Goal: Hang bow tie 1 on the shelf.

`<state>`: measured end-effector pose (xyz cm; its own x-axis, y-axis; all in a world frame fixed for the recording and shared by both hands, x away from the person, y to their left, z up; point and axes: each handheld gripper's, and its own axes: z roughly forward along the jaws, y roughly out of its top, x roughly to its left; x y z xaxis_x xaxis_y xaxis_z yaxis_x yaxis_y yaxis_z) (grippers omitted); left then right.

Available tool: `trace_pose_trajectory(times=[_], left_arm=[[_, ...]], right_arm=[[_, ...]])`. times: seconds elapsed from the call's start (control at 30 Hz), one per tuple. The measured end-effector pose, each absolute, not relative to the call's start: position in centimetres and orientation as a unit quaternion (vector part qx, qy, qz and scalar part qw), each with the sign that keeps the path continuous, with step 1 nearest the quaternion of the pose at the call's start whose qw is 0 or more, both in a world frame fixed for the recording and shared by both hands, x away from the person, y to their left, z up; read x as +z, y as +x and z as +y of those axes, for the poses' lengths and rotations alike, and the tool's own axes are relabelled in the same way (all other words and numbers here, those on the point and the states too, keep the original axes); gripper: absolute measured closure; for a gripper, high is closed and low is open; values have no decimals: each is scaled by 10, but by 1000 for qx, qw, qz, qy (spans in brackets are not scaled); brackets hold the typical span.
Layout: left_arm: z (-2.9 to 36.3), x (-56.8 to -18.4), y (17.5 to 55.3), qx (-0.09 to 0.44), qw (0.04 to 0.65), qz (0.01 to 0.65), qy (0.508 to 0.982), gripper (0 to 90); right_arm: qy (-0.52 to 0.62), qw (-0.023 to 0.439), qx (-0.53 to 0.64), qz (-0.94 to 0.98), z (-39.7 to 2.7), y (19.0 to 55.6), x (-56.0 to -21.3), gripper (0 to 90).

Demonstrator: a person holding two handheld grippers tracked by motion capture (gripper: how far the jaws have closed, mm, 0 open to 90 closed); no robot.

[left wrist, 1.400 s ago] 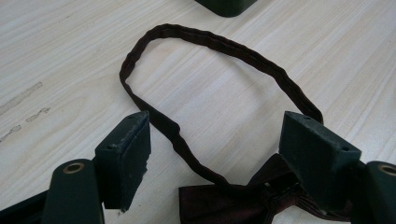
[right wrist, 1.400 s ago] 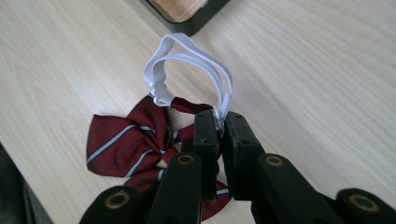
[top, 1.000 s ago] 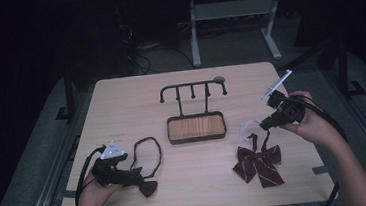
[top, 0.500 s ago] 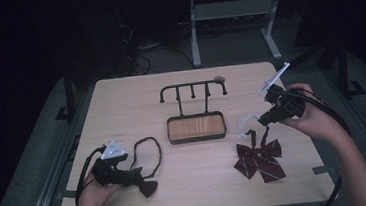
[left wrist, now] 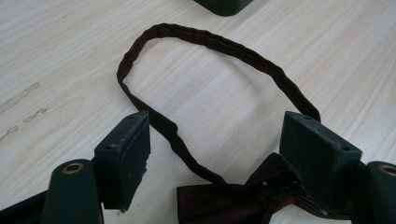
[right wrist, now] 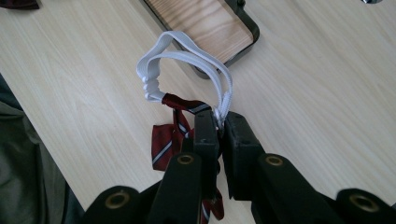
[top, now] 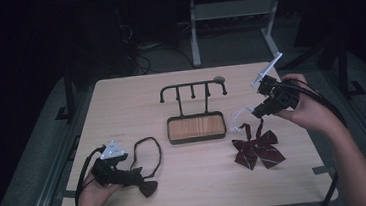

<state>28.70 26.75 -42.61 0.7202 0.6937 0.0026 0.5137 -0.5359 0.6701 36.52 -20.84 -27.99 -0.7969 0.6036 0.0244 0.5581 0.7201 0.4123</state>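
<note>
Light wooden bench (top: 198, 182) seen from above, with a person's two hands coming in from its near edge, each holding a tool.

Right tool (top: 255, 112): its jaws are pressing together on the white elastic loop (right wrist: 187, 58) of a dark red striped bow tie (top: 255, 148). In the right gripper view the loop is arching upward from the closed jaws, and a red striped end of the tie is hanging just beside them. In the high view the bow itself is lying on the bench, to the right of the stand and below the tool.

Left tool (left wrist: 219, 154): its jaws are standing well apart, gripping nothing. It is sitting low over a dark brown bow tie (left wrist: 224, 203), whose strap (left wrist: 224, 46) is lying on the bench as an open oval loop. The bow is lying between the jaws, nearer the right-hand one in the left gripper view.

Centre of bench: a black stand (top: 192, 89) with a row of hooks is rising from a tray with a wood-grain floor (top: 195, 128). Both ties are lying apart from it.
</note>
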Motion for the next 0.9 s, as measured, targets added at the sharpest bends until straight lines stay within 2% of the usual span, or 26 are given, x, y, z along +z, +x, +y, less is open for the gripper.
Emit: trace_pose_trajectory(times=[0.9], left_arm=[[268, -426, 287, 134, 330, 347, 867, 252]], right_arm=[[309, 60, 204, 927, -180, 394, -256, 842]])
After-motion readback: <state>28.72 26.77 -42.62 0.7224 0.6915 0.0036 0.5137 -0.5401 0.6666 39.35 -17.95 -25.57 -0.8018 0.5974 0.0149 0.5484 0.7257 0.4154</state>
